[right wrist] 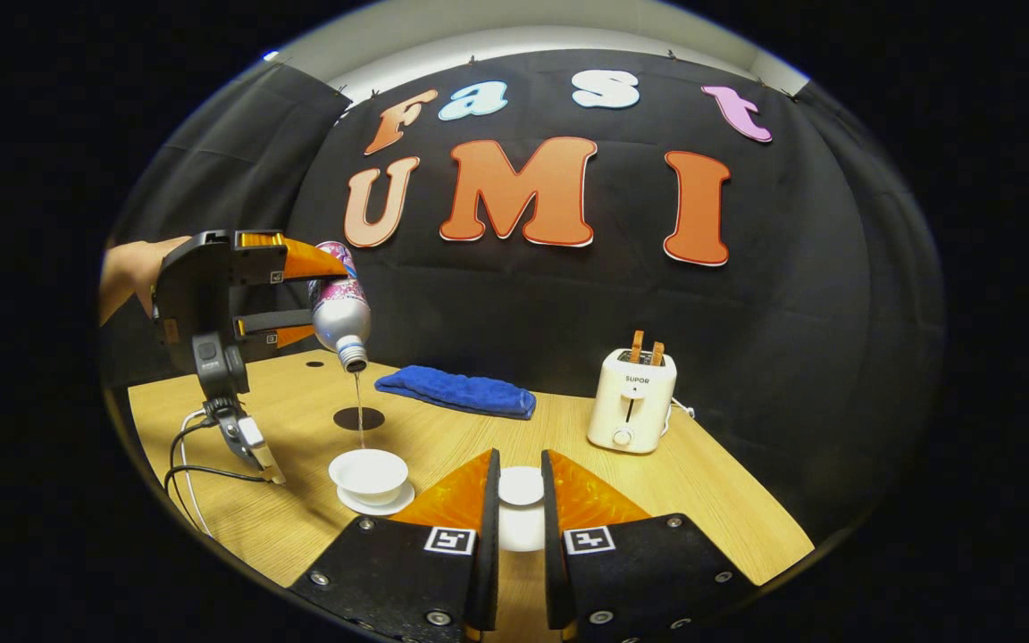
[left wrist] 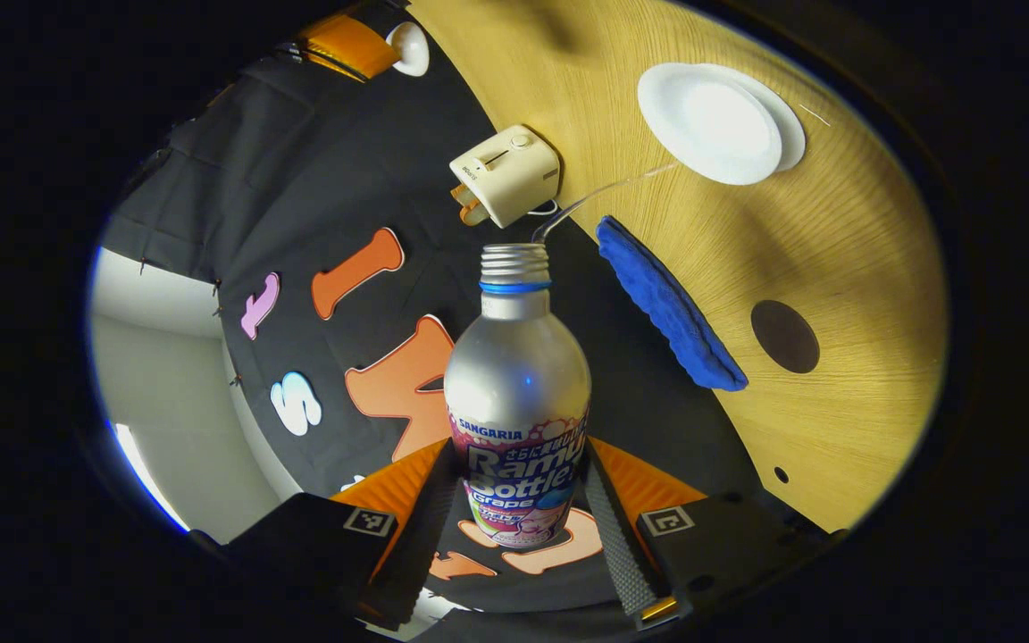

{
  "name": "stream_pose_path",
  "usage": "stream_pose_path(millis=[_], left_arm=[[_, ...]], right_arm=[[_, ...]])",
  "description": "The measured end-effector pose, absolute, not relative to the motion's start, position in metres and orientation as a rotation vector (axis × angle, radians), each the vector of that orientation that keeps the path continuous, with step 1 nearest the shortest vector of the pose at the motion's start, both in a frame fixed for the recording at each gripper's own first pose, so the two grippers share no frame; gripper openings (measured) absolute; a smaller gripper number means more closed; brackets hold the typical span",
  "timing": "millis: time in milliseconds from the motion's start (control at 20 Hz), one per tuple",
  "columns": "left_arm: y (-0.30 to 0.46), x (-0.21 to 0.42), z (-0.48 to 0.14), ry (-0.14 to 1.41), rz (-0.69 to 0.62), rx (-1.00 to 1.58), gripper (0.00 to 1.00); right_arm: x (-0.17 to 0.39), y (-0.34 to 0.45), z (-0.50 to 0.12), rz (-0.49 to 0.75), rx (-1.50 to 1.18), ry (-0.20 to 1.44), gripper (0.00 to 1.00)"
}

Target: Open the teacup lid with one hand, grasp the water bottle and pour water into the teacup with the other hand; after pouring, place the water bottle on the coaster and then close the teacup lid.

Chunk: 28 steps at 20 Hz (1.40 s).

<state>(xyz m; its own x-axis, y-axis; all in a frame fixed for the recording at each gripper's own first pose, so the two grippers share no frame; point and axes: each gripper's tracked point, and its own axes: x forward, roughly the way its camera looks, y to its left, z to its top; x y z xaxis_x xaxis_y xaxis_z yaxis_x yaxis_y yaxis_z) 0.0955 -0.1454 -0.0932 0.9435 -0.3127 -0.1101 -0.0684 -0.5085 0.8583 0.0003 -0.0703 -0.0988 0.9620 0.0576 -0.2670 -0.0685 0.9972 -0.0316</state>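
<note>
While clamped between left gripper (left wrist: 519,513) fingers, water bottle (left wrist: 517,402) tilts over teacup (right wrist: 369,471).

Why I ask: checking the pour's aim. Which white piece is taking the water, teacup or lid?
The open teacup, under the tilted water bottle's stream. The lid is held apart in the right tongs.

Teacup lid (right wrist: 521,505) half hidden (between fingers); bottle (right wrist: 341,310) base — covered.

A white toaster (right wrist: 631,401) stands upright on the wooden table (right wrist: 729,500) near the back wall, two slices poking from its slots; a folded blue towel (right wrist: 456,391) lies well to its left.
</note>
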Motion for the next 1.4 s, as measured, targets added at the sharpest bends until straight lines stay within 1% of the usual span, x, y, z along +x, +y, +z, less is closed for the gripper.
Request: stream_pose_path(millis=[100, 150, 200, 250, 350, 400, 450, 500, 550, 650, 700, 750, 900, 950, 1000, 1050, 1100, 1150, 1200, 1250, 1350, 1400], left_arm=[[-0.144, 0.092, -0.101, -0.265, -0.321, 2.104, 0.87], [-0.143, 0.091, -0.106, -0.263, -0.329, 2.107, 0.84], [-0.143, 0.090, -0.111, -0.260, -0.334, 2.110, 0.85], [-0.144, 0.091, -0.115, -0.265, -0.336, 2.114, 0.82], [-0.146, 0.086, -0.121, -0.271, -0.348, 2.117, 0.82], [-0.149, 0.083, -0.127, -0.276, -0.359, 2.116, 0.84], [-0.153, 0.082, -0.131, -0.284, -0.370, 2.118, 0.82], [-0.156, 0.081, -0.135, -0.290, -0.376, 2.119, 0.82], [-0.157, 0.080, -0.137, -0.296, -0.380, 2.116, 0.87], [-0.160, 0.079, -0.140, -0.309, -0.382, 2.104, 0.82], [-0.161, 0.078, -0.138, -0.318, -0.381, 2.094, 0.84], [-0.161, 0.079, -0.138, -0.322, -0.377, 2.081, 0.84], [-0.154, 0.080, -0.130, -0.315, -0.340, 2.028, 0.84], [-0.151, 0.079, -0.124, -0.315, -0.327, 2.003, 0.81], [-0.148, 0.079, -0.120, -0.317, -0.313, 1.977, 0.81], [-0.145, 0.081, -0.115, -0.317, -0.297, 1.948, 0.84], [-0.141, 0.081, -0.108, -0.323, -0.278, 1.916, 0.84], [-0.138, 0.083, -0.104, -0.320, -0.263, 1.882, 0.81], [-0.134, 0.086, -0.102, -0.313, -0.245, 1.864, 0.87], [-0.132, 0.086, -0.097, -0.318, -0.221, 1.848, 0.84], [-0.126, 0.092, -0.095, -0.310, -0.209, 1.766, 0.84], [-0.120, 0.094, -0.092, -0.298, -0.185, 1.716, 0.87]], right_arm=[[0.000, -0.069, -0.103, 0.065, -0.037, 0.277, 0.22], [0.000, -0.067, -0.104, 0.066, -0.035, 0.281, 0.22], [0.000, -0.066, -0.105, 0.069, -0.035, 0.284, 0.22], [0.000, -0.065, -0.105, 0.070, -0.037, 0.284, 0.22], [0.000, -0.062, -0.105, 0.076, -0.037, 0.281, 0.22], [0.000, -0.062, -0.107, 0.078, -0.036, 0.283, 0.22], [0.001, -0.061, -0.107, 0.079, -0.036, 0.283, 0.22], [0.001, -0.060, -0.107, 0.079, -0.037, 0.285, 0.22], [0.001, -0.059, -0.108, 0.080, -0.037, 0.287, 0.22], [0.001, -0.058, -0.109, 0.084, -0.036, 0.290, 0.22], [0.001, -0.057, -0.110, 0.083, -0.035, 0.288, 0.22], [0.002, -0.056, -0.109, 0.085, -0.035, 0.288, 0.22], [0.003, -0.052, -0.109, 0.092, -0.029, 0.293, 0.22], [0.004, -0.053, -0.108, 0.088, -0.029, 0.291, 0.22], [0.005, -0.052, -0.107, 0.089, -0.029, 0.288, 0.22], [0.005, -0.051, -0.106, 0.090, -0.026, 0.287, 0.22], [0.005, -0.049, -0.106, 0.094, -0.022, 0.286, 0.22], [0.007, -0.047, -0.104, 0.096, -0.018, 0.285, 0.22], [0.008, -0.047, -0.104, 0.097, -0.018, 0.287, 0.22], [0.009, -0.046, -0.105, 0.094, -0.019, 0.294, 0.22], [0.012, -0.044, -0.105, 0.090, -0.012, 0.296, 0.22], [0.013, -0.041, -0.103, 0.093, -0.007, 0.294, 0.22]])
